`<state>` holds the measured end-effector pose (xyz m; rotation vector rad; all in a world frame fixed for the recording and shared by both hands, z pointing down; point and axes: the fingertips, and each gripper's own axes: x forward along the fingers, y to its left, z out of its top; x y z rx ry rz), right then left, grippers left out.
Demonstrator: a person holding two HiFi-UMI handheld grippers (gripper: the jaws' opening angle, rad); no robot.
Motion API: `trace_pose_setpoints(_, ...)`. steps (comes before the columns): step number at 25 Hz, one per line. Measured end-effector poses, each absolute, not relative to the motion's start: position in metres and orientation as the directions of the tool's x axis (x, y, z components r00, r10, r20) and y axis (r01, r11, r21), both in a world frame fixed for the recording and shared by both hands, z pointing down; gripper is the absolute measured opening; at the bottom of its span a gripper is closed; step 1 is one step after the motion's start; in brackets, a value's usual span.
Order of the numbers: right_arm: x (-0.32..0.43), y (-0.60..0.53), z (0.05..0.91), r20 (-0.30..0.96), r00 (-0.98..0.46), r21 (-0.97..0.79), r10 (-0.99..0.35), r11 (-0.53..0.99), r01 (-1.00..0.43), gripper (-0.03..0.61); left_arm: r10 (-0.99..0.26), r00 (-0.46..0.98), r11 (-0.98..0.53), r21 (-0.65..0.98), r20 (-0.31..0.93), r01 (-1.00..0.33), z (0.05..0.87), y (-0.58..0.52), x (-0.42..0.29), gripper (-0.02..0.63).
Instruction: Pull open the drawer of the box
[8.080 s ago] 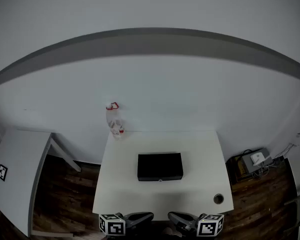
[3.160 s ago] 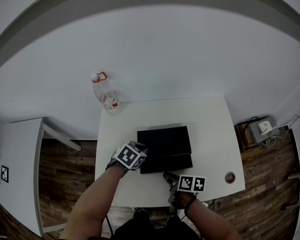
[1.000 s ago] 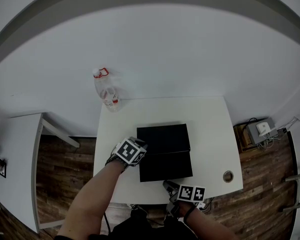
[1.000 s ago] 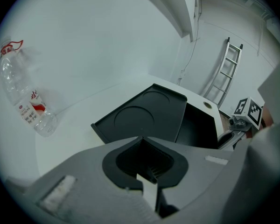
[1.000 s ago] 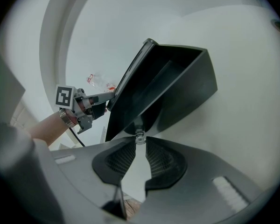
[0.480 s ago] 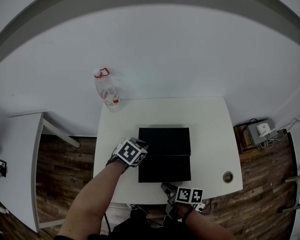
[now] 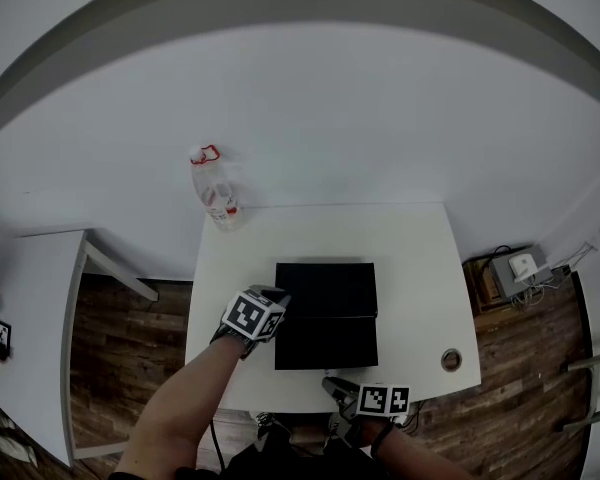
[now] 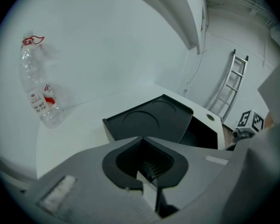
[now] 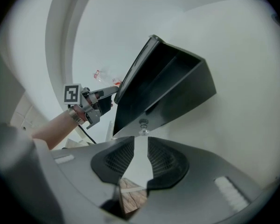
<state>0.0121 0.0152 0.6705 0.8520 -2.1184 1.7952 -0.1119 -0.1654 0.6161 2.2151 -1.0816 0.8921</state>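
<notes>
Box (image 7: 325, 288) matt black; drawer knob (image 9: 143, 123) shiny metal; table (image 7: 410, 258) smooth white; bottle (image 7: 216, 190) clear plastic; floor (image 7: 120, 338) dark wood.

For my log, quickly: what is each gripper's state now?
Left gripper: closed, empty.
Right gripper: open, just been opening, nothing between; drawer knob ahead.

We see our right gripper (image 9: 141, 142) with its jaws apart, having just opened wider, and nothing between them. The small metal knob (image 9: 143, 126) of the black drawer (image 9: 170, 85) sits just beyond the tips. The drawer gapes open on the white table (image 9: 242, 78), and the left gripper (image 9: 101, 102) is beside its far corner.
</notes>
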Motion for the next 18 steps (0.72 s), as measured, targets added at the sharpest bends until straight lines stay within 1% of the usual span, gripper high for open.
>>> trace_pose_setpoints(2,0.021,0.024,0.662,0.510,-0.815,-0.833,-0.275,0.080,-0.548,0.080,-0.501,0.489,-0.545,0.178,0.714,-0.819,0.606,-0.157,-0.114,0.005)
trace_pose_setpoints(4,0.032,0.030,0.653,0.493,-0.825,-0.842,-0.277,0.086,-0.532,0.022,-0.516,0.519,-0.547,0.204,0.681,-0.812,0.596,-0.143,-0.115,0.005)
trace_pose_setpoints(5,0.037,0.031,0.648,0.482,-0.831,-0.847,-0.278,0.094,-0.523,0.006,-0.521,0.537,-0.548,0.222,0.664,-0.806,0.592,-0.133,-0.114,0.005)
trace_pose_setpoints(7,0.045,0.030,0.636,0.452,-0.844,-0.858,-0.288,0.116,-0.500,0.006,-0.524,0.581,-0.550,0.274,0.623,-0.789,0.584,-0.107,-0.110,0.005)
trace_pose_setpoints(9,0.052,0.024,0.617,0.412,-0.856,-0.871,-0.314,0.140,-0.470,0.005,-0.515,0.646,-0.545,0.366,0.564,-0.754,0.576,-0.076,-0.100,0.005)
trace_pose_setpoints(11,0.057,0.013,0.595,0.357,-0.867,-0.888,-0.348,0.163,-0.431,0.005,-0.488,0.731,-0.535,0.498,0.477,-0.682,0.565,-0.041,-0.082,0.005)
trace_pose_setpoints(14,0.058,-0.001,0.557,0.276,-0.883,-0.902,-0.379,0.215,-0.375,0.005,-0.460,0.834,-0.493,0.693,0.305,-0.526,0.544,0.002,-0.054,0.005)
trace_pose_setpoints(16,0.056,-0.003,0.535,0.239,-0.896,-0.894,-0.374,0.275,-0.353,0.005,-0.464,0.862,-0.460,0.775,0.206,-0.433,0.531,0.022,-0.038,0.005)
trace_pose_setpoints(18,0.051,0.000,0.515,0.216,-0.912,-0.876,-0.348,0.344,-0.339,0.005,-0.476,0.869,-0.443,0.815,0.138,-0.372,0.518,0.035,-0.024,0.005)
